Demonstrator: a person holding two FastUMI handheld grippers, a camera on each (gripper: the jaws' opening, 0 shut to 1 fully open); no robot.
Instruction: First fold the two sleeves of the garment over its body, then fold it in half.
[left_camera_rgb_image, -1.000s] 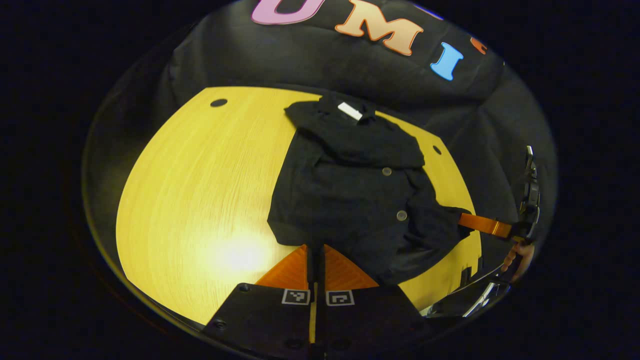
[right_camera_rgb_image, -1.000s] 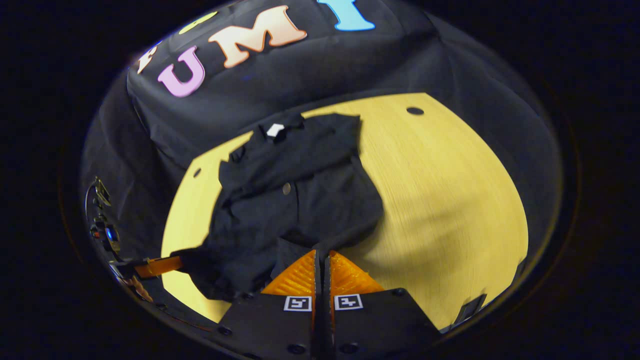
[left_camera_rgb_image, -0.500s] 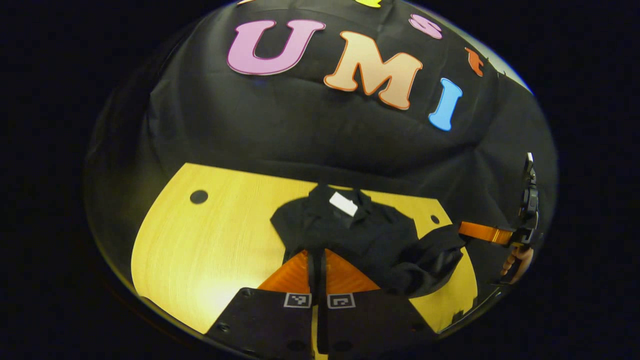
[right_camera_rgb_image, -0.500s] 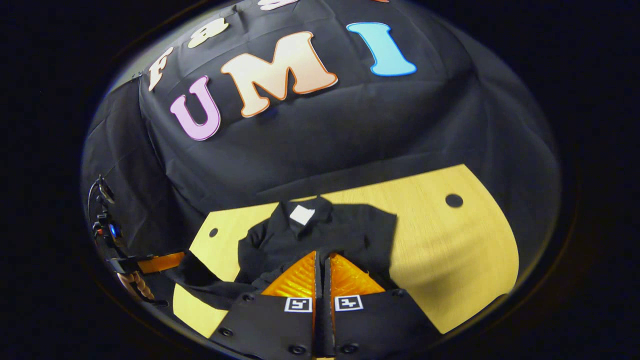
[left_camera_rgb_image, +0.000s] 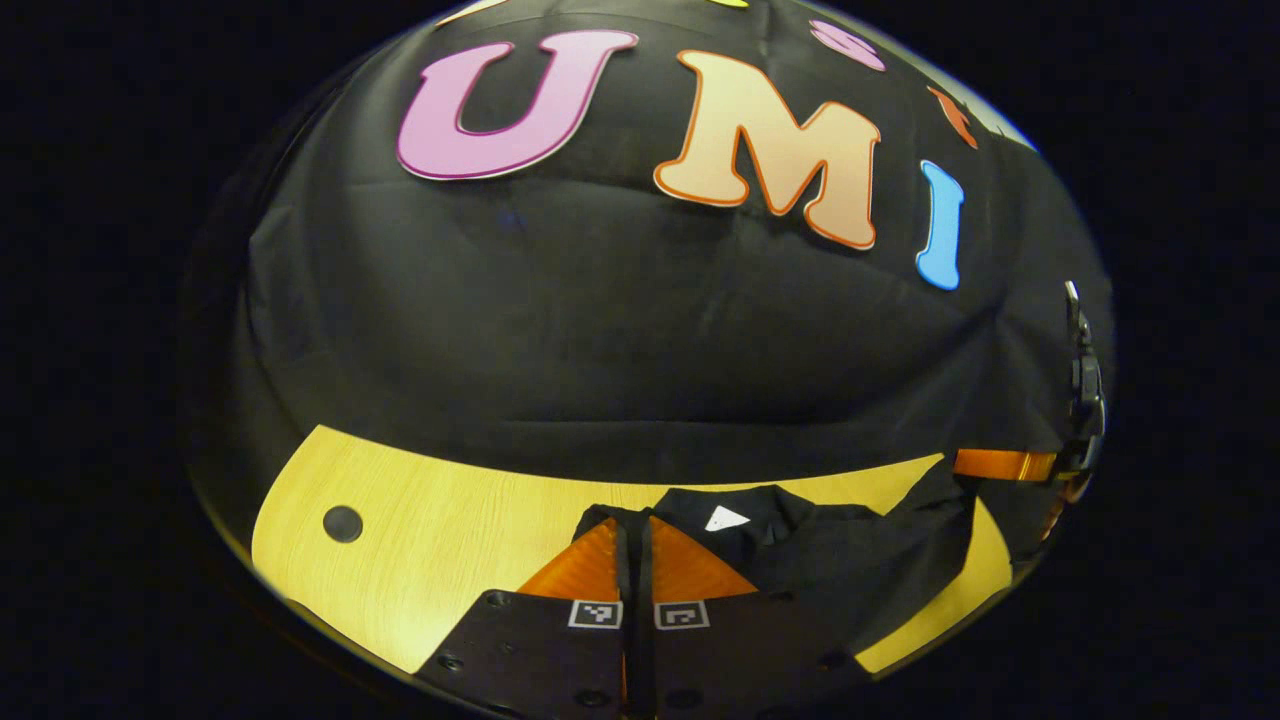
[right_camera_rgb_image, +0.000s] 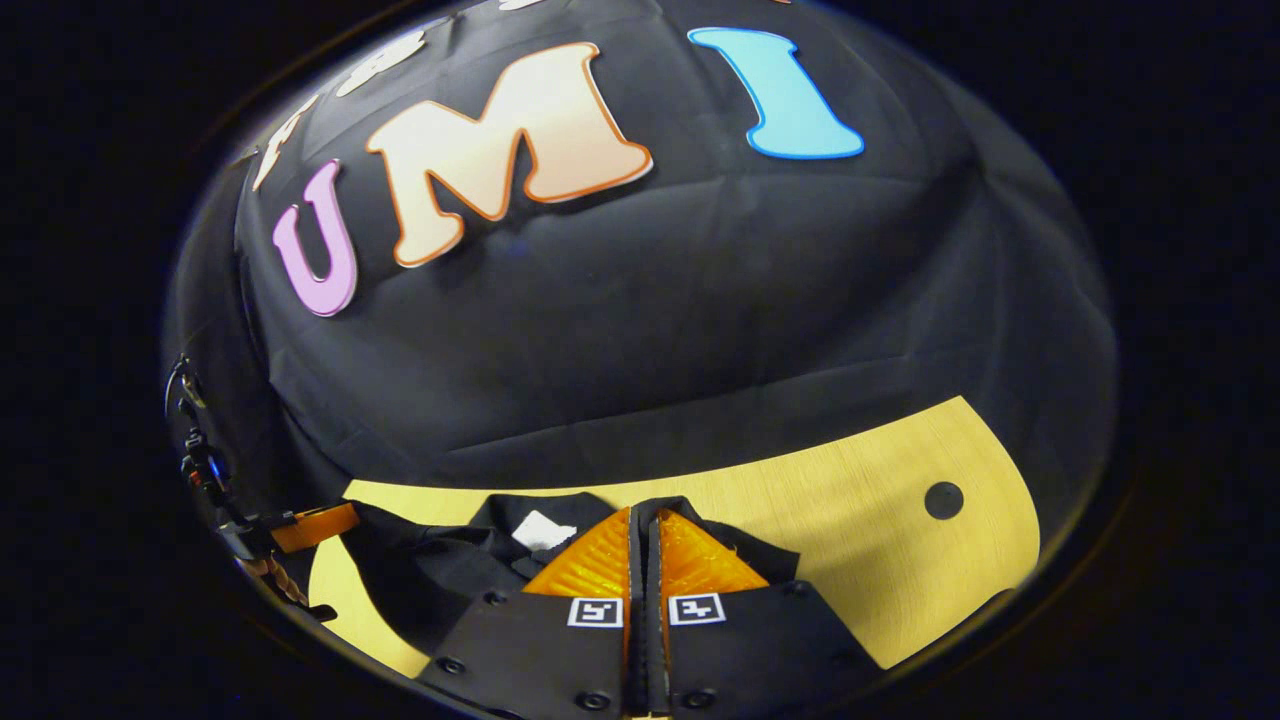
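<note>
The black button-up garment (left_camera_rgb_image: 840, 565) lies on the yellow table (left_camera_rgb_image: 440, 525), its collar with a white label (left_camera_rgb_image: 725, 518) facing the back wall. My left gripper (left_camera_rgb_image: 635, 545) is shut on the garment's hem and holds it just short of the collar. In the right gripper view the garment (right_camera_rgb_image: 440, 575) and its label (right_camera_rgb_image: 543, 530) sit low and left, and my right gripper (right_camera_rgb_image: 645, 540) is shut on the hem beside the collar. Each view catches the other gripper at the side, the right gripper (left_camera_rgb_image: 1000, 465) and the left gripper (right_camera_rgb_image: 315, 527), with cloth hanging from it.
The table has a round hole near its left end (left_camera_rgb_image: 342, 523) and one near its right end (right_camera_rgb_image: 943, 499). The booth's black cloth wall (left_camera_rgb_image: 640, 330) rises right behind the table's far edge. Bare wood stretches on both sides of the garment.
Both grippers have carried the garment's lower hem up and forward over its body toward the collar. The body and buttons seen a second ago are now covered by the fold.
</note>
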